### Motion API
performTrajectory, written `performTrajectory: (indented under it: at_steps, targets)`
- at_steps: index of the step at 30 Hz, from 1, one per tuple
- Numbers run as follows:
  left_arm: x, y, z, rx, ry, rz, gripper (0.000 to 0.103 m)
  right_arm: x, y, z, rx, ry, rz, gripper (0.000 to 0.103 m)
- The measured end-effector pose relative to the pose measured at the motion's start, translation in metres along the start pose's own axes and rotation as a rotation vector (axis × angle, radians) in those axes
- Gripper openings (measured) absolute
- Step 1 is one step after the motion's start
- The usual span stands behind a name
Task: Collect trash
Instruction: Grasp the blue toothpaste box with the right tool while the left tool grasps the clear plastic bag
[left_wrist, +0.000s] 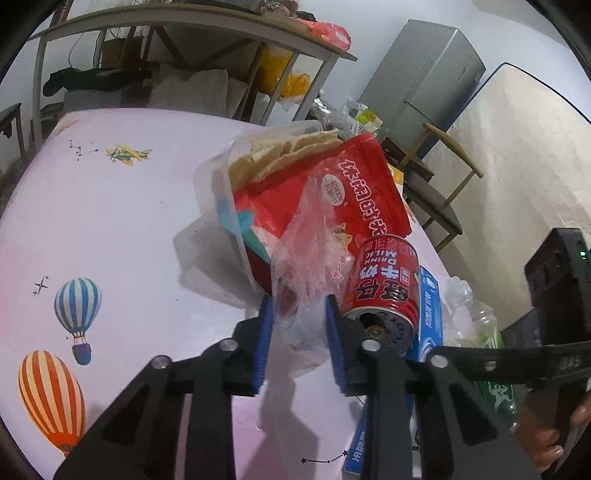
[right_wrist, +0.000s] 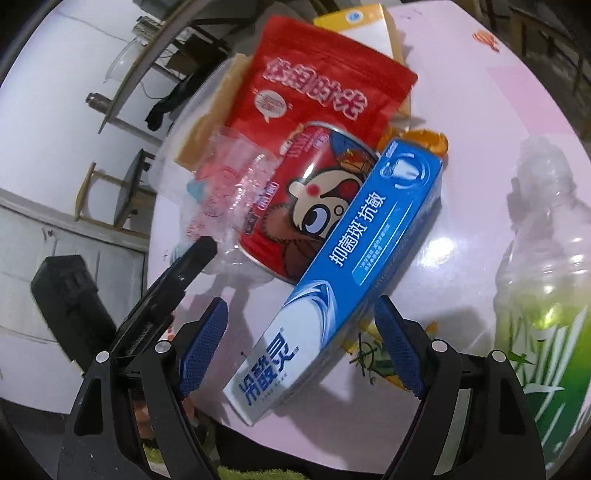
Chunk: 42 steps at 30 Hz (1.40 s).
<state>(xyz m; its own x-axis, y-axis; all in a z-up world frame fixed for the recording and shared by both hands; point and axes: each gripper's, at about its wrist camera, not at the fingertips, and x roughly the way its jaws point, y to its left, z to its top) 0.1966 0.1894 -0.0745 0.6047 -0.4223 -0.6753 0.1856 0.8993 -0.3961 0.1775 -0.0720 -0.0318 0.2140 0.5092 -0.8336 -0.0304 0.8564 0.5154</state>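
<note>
So most trash is piled near the tabletop edge; left gripper (left_wrist: 299, 314) pinches a wrapper (left_wrist: 306, 258), right gripper (right_wrist: 301, 343) gapes around the box (right_wrist: 332, 280), ungripped.

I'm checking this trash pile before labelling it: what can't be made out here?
- Tub contents: left wrist view, covered by the red pouch.
- Clear wrapper between the left tongs: pad contact unclear through the film.
- Green bottle: right wrist view, blurred, cut off by the edge.
- Toothpaste box contents: closed.
</note>
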Motion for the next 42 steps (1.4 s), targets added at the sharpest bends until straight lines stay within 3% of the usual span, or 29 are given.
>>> performTrajectory:
  at_steps: [5,16,21,31,42]
  targets:
    - [0.000,-0.001,-0.003,0.004,0.009,-0.004,0.019,0.006,-0.004,-0.001,0.031,0.004,-0.010,0.075]
    - [-0.009,-0.001,-0.008,-0.025,-0.016,-0.022,0.012,0.002,-0.039,-0.011,0.123,0.020,0.024,0.057]
    - [-0.017,-0.001,-0.008,-0.040,-0.036,-0.038,0.011,-0.004,-0.054,-0.014,0.137,0.019,0.058,0.055]
    - [-0.032,-0.004,-0.008,-0.057,-0.071,-0.061,0.010,-0.015,-0.073,-0.022,0.173,0.005,0.124,0.042]
    - [-0.048,-0.008,-0.009,-0.064,-0.105,-0.074,0.010,-0.035,-0.089,-0.034,0.172,-0.040,0.129,0.036]
